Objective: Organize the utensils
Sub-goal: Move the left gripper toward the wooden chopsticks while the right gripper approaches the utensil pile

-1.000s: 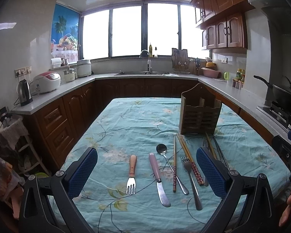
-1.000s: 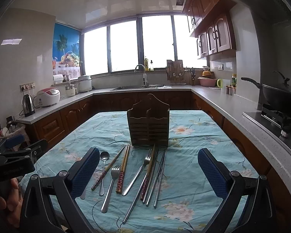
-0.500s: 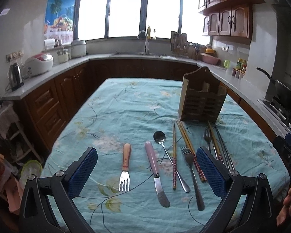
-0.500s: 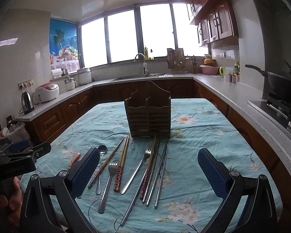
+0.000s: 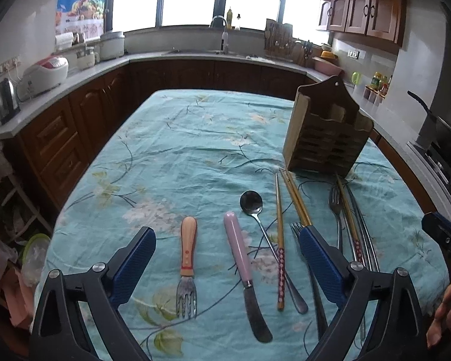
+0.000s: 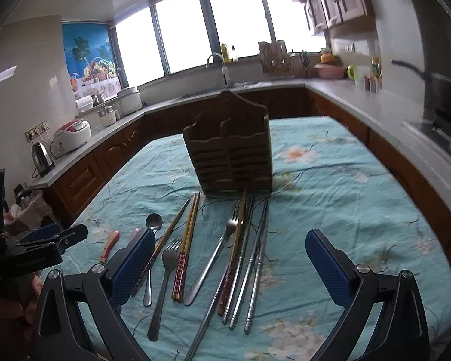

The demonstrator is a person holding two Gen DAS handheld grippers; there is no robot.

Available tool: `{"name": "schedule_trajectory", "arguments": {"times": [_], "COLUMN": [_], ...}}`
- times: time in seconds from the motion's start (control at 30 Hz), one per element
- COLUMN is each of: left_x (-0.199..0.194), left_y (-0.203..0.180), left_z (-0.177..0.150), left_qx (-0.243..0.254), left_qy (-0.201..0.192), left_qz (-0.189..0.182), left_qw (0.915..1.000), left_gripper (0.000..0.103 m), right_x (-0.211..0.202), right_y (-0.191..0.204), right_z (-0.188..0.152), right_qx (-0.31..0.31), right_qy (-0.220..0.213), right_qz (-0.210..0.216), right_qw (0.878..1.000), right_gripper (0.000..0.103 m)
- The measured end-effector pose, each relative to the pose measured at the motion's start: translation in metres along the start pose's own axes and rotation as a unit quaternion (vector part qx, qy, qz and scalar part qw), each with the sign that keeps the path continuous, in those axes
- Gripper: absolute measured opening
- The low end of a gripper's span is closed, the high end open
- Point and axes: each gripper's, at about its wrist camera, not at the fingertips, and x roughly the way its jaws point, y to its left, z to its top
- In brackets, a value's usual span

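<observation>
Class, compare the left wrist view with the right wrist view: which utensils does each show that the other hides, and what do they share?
Only the left wrist view shows the pink-handled knife whole, and the wooden-handled fork down to its tines.

Only the right wrist view shows the silver chopsticks full length, at the near right of the row.

Both show the wooden holder with nothing standing in it, the spoon, the floral tablecloth, and open hand-held gripper jaws holding nothing.

Wooden caddy (image 6: pixel 230 153) stands upright behind scattered cutlery (image 6: pixel 213 249).
</observation>
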Motion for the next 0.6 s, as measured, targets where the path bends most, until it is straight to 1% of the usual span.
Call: {"name": "schedule_trajectory", "arguments": {"times": [0.1,0.17,0.2,0.23,0.27,0.33,0.4,0.43,0.53,0.6], "left_x": [0.017,0.03,0.036,0.041,0.048,0.059,0.074,0.081,0.103,0.12], "left_y": [0.0,0.0,-0.001,-0.002,-0.002,-0.004,-0.005,-0.006,-0.008,-0.008], "left_z": [0.009,0.016,0.018,0.021,0.025,0.03,0.036,0.039,0.044,0.047], "left_qx": [0.002,0.002,0.003,0.003,0.004,0.007,0.012,0.015,0.021,0.025], "left_qy": [0.015,0.027,0.034,0.04,0.047,0.057,0.068,0.075,0.094,0.11], "left_qz": [-0.003,-0.008,-0.01,-0.011,-0.014,-0.017,-0.018,-0.02,-0.025,-0.029], "left_qw": [0.9999,0.9996,0.9994,0.9991,0.9988,0.9982,0.9974,0.9968,0.995,0.9932], "left_gripper": [0.089,0.086,0.084,0.08,0.077,0.076,0.073,0.072,0.067,0.061], "right_x": [0.016,0.03,0.036,0.043,0.05,0.064,0.077,0.083,0.101,0.112], "right_y": [-0.003,-0.006,-0.007,-0.008,-0.01,-0.013,-0.016,-0.017,-0.02,-0.023], "right_z": [0.003,0.006,0.008,0.01,0.012,0.015,0.019,0.02,0.025,0.027], "right_qx": [0.009,0.016,0.019,0.022,0.025,0.029,0.035,0.038,0.041,0.04], "right_qy": [0.019,0.036,0.043,0.05,0.057,0.07,0.081,0.087,0.102,0.112], "right_qz": [0.009,0.015,0.018,0.02,0.02,0.018,0.016,0.016,0.02,0.02], "right_qw": [1.0,0.999,0.999,0.998,0.998,0.997,0.996,0.995,0.994,0.993], "right_gripper": [0.095,0.088,0.087,0.085,0.081,0.073,0.069,0.066,0.064,0.063]}}
